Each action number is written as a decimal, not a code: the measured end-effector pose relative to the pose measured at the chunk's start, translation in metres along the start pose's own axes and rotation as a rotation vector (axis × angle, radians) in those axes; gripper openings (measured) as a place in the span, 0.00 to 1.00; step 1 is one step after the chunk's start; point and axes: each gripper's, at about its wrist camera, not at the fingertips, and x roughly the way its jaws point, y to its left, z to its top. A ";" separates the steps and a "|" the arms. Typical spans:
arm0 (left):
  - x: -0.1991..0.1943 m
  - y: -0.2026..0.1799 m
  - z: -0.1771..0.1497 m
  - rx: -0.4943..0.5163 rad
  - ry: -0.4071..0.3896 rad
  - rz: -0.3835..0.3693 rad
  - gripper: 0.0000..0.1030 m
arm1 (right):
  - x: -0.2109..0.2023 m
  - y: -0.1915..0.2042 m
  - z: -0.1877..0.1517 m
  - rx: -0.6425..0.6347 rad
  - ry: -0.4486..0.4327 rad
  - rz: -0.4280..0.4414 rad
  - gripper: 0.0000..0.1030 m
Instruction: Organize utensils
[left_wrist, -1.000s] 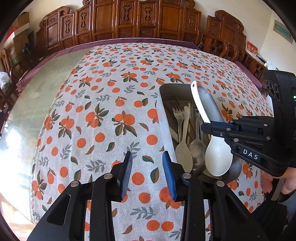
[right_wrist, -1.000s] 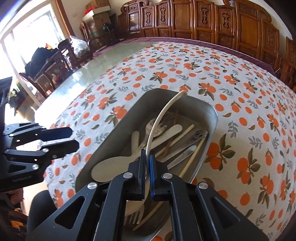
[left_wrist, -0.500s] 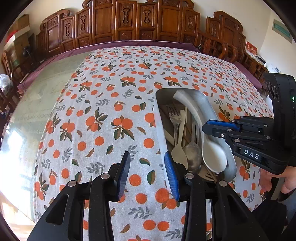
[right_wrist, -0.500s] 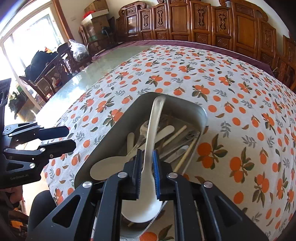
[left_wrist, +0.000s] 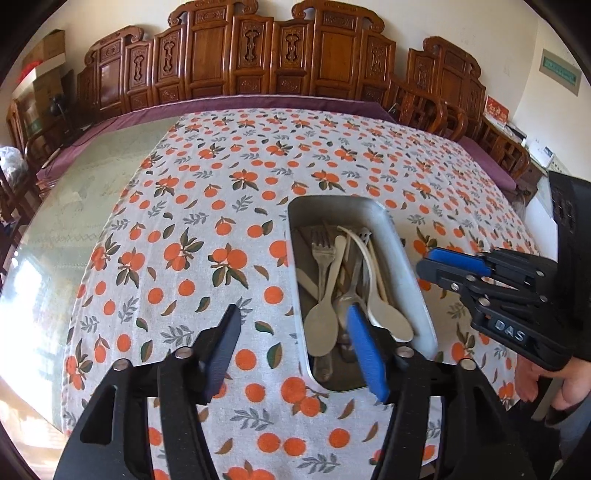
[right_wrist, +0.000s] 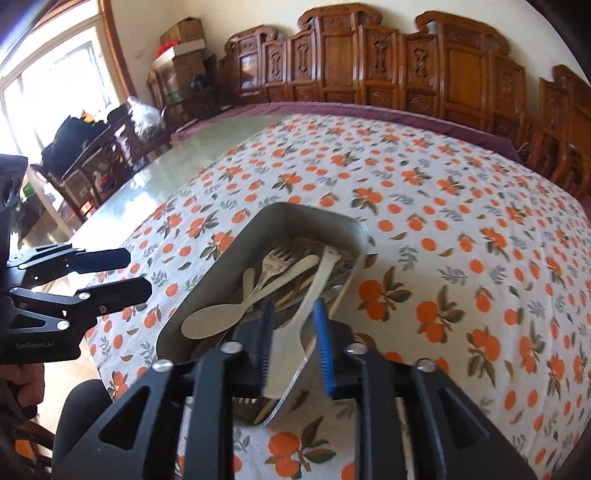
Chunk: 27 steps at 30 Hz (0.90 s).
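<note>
A metal tray (left_wrist: 404, 258) (right_wrist: 314, 214) sits on the orange-print tablecloth and holds several utensils. Among them are a fork (left_wrist: 320, 245) (right_wrist: 275, 262), a wooden spoon (left_wrist: 320, 323) (right_wrist: 212, 319) and a white spoon (left_wrist: 388, 314) (right_wrist: 317, 284). My right gripper (right_wrist: 294, 336) hangs over the tray's near end with its jaws opening. The white spoon lies in the tray between them, and the pads do not press on it. My left gripper (left_wrist: 295, 343) (right_wrist: 135, 275) hovers at the tray's left side, its jaws opening on nothing. In the left wrist view the right gripper (left_wrist: 439, 266) shows beside the tray's right rim.
The tablecloth (left_wrist: 207, 229) covers part of a glass-topped table (left_wrist: 74, 206). Carved wooden chairs (left_wrist: 258, 55) line the far side. A person's hand (left_wrist: 569, 384) holds the right gripper at the table's near edge. Boxes and chairs (right_wrist: 177, 66) stand by the window.
The right gripper let go of the white spoon, which dropped flat into the tray, and pulled back and up. Both grippers' jaws widened.
</note>
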 end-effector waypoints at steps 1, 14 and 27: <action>-0.001 -0.002 0.000 -0.002 -0.003 0.002 0.58 | -0.005 -0.001 -0.001 0.005 -0.010 -0.005 0.32; -0.031 -0.046 -0.008 0.007 -0.105 0.003 0.93 | -0.092 -0.025 -0.031 0.083 -0.143 -0.126 0.92; -0.055 -0.102 -0.019 0.032 -0.130 -0.018 0.93 | -0.157 -0.051 -0.068 0.150 -0.194 -0.232 0.98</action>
